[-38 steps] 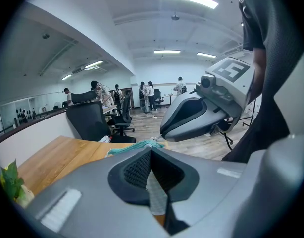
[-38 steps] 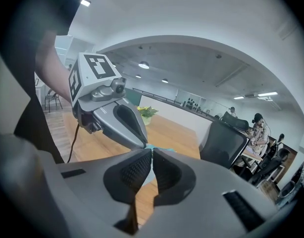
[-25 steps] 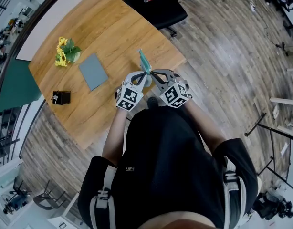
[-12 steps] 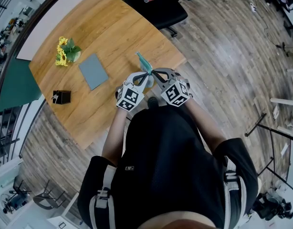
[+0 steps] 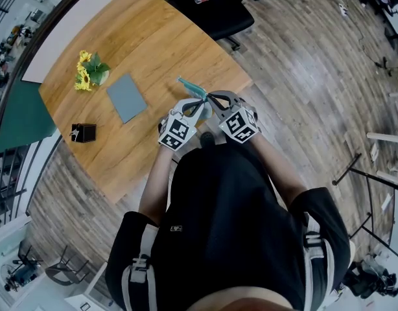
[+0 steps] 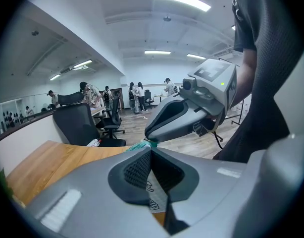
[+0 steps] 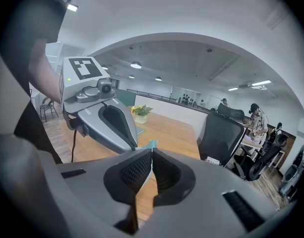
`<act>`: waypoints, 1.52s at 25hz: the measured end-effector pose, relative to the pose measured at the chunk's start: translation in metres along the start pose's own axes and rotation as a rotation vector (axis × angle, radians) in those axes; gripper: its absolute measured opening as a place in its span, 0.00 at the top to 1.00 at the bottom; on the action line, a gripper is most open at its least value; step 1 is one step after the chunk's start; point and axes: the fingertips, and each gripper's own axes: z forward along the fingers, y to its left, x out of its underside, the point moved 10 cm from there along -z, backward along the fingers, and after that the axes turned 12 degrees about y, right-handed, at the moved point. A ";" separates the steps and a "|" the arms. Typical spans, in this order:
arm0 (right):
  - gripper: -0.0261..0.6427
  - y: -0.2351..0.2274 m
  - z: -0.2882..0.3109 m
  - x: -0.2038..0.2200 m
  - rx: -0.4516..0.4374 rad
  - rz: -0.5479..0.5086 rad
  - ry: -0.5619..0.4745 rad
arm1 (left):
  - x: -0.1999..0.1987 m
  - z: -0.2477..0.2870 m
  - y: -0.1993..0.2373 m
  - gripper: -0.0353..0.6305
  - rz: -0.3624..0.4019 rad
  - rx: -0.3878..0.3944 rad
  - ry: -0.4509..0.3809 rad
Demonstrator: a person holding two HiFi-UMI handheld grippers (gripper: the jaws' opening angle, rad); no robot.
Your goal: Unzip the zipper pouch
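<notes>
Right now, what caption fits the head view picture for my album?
A person's left hand-held gripper and right hand-held gripper pinch a teal pouch over a wooden table.

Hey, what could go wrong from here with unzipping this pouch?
1. Both the left claw and right claw are shut on thin bits of the pouch right beside each other; a pull apart may slip one grip off.
2. The pouch sticks out in mid-air above the table, so it may twist instead of unzipping, or drop if a grip fails.

Zipper pouch (image 5: 190,87) mostly hidden, zipper too small to see
</notes>
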 end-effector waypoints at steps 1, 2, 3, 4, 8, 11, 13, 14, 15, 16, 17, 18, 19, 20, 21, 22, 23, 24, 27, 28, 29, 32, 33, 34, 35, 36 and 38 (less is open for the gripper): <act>0.95 0.000 0.000 0.000 0.001 -0.002 0.001 | 0.000 0.000 0.000 0.95 0.006 0.005 0.000; 0.95 -0.001 0.000 0.000 0.002 -0.003 0.001 | -0.001 0.001 0.001 0.95 0.013 0.011 -0.001; 0.95 -0.001 0.000 0.000 0.003 -0.003 0.000 | -0.001 0.001 0.001 0.95 0.020 0.019 -0.004; 0.94 -0.001 0.000 0.001 0.003 -0.002 -0.001 | 0.000 0.001 0.001 0.95 0.024 0.029 -0.007; 0.94 -0.003 0.000 0.000 -0.005 -0.005 -0.001 | -0.001 -0.001 0.003 0.95 0.044 0.076 -0.017; 0.94 -0.004 0.000 0.000 -0.017 -0.007 -0.002 | -0.003 -0.002 0.005 0.95 0.059 0.101 -0.014; 0.94 -0.005 0.000 0.000 -0.023 -0.013 0.000 | -0.003 -0.002 0.006 0.95 0.064 0.111 -0.010; 0.94 -0.005 0.000 0.000 -0.025 -0.014 0.000 | -0.003 -0.002 0.006 0.95 0.066 0.116 -0.009; 0.94 -0.005 0.001 0.000 -0.028 -0.015 0.000 | -0.003 -0.002 0.006 0.95 0.067 0.120 -0.010; 0.94 -0.004 0.001 0.000 -0.032 -0.017 0.001 | -0.002 -0.003 0.006 0.95 0.068 0.125 -0.010; 0.94 -0.004 0.002 0.000 -0.039 -0.019 0.003 | -0.002 -0.004 0.007 0.95 0.069 0.130 -0.009; 0.94 -0.004 0.003 -0.001 -0.049 -0.021 0.005 | -0.001 -0.004 0.007 0.95 0.070 0.136 -0.008; 0.94 -0.003 0.004 -0.001 -0.061 -0.025 0.008 | 0.000 -0.005 0.007 0.95 0.072 0.143 -0.006; 0.94 -0.003 0.004 -0.001 -0.073 -0.028 0.010 | 0.001 -0.005 0.007 0.95 0.074 0.151 -0.004; 0.94 -0.003 0.005 -0.001 -0.085 -0.031 0.011 | 0.001 -0.006 0.006 0.95 0.074 0.158 -0.002; 0.94 -0.004 0.005 -0.001 -0.096 -0.035 0.011 | 0.002 -0.005 0.006 0.95 0.073 0.165 -0.002; 0.94 -0.004 0.005 -0.001 -0.109 -0.038 0.010 | 0.002 -0.005 0.006 0.95 0.073 0.171 -0.003; 0.94 -0.005 0.004 -0.001 -0.123 -0.043 0.006 | 0.002 -0.006 0.006 0.95 0.073 0.175 -0.004; 0.95 -0.013 0.001 -0.002 -0.189 -0.076 -0.011 | 0.000 -0.007 0.004 0.95 0.076 0.184 -0.007; 0.95 -0.017 -0.001 -0.003 -0.215 -0.094 -0.015 | -0.001 -0.007 0.003 0.95 0.078 0.185 -0.009; 0.95 -0.021 -0.003 -0.004 -0.239 -0.115 -0.015 | -0.001 -0.007 0.003 0.95 0.079 0.187 -0.013; 0.95 -0.031 -0.005 -0.006 -0.280 -0.170 -0.001 | -0.005 -0.005 0.000 0.95 0.088 0.202 -0.027; 0.95 -0.033 -0.006 -0.006 -0.286 -0.182 0.007 | -0.007 -0.004 -0.001 0.95 0.094 0.210 -0.029; 0.95 -0.035 -0.006 -0.006 -0.291 -0.193 0.014 | -0.009 -0.003 -0.002 0.95 0.101 0.215 -0.028; 0.95 -0.036 -0.006 -0.006 -0.295 -0.203 0.019 | -0.011 -0.002 -0.003 0.95 0.108 0.217 -0.027; 0.95 -0.037 -0.007 -0.005 -0.296 -0.210 0.025 | -0.012 -0.002 -0.003 0.95 0.113 0.219 -0.025; 0.95 -0.038 -0.007 -0.004 -0.290 -0.215 0.033 | -0.012 -0.001 -0.003 0.95 0.116 0.220 -0.025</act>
